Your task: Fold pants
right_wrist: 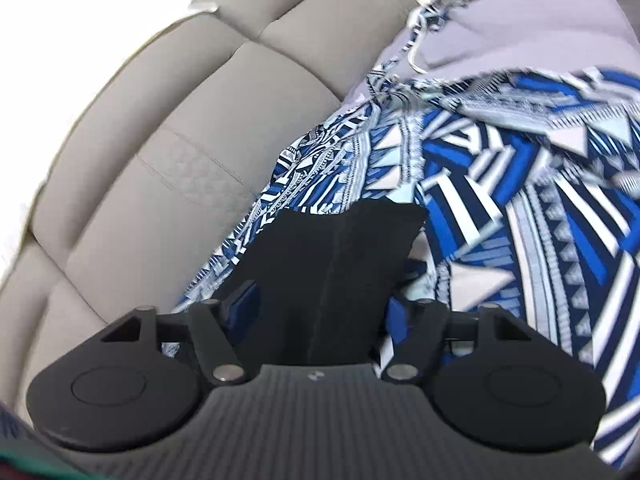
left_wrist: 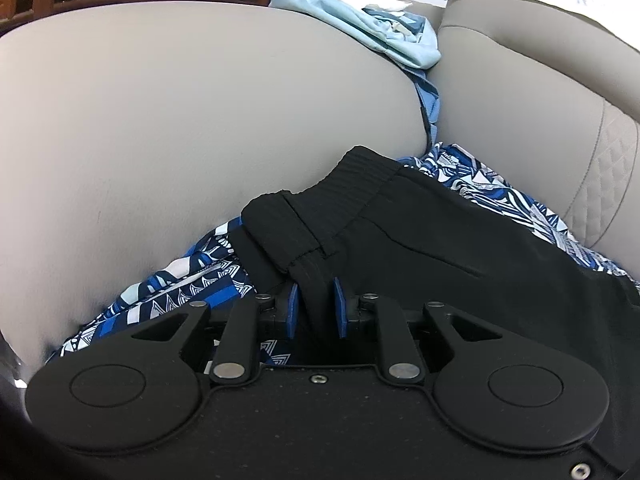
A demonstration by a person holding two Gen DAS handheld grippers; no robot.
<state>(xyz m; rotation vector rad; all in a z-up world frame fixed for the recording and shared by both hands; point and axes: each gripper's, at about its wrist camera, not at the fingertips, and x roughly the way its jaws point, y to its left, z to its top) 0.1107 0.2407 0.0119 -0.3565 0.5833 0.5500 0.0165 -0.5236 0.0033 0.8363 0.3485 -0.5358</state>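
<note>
On patterned cloth (left_wrist: 192, 280): ribbed-waist black pants (left_wrist: 400, 248), pinched.

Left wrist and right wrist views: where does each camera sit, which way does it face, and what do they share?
Left wrist: on the left tool, looking along its fingers at the black pants, pinched at the waistband, on the beige sofa; only the tool shows.
Right wrist: on the right tool, facing black cloth between its fingers over the blue patterned fabric; blurred.
Shared: pants, patterned fabric, sofa.

Sofa cushions (left_wrist: 200, 120) wall in the patterned cloth (right_wrist: 520, 220).
</note>
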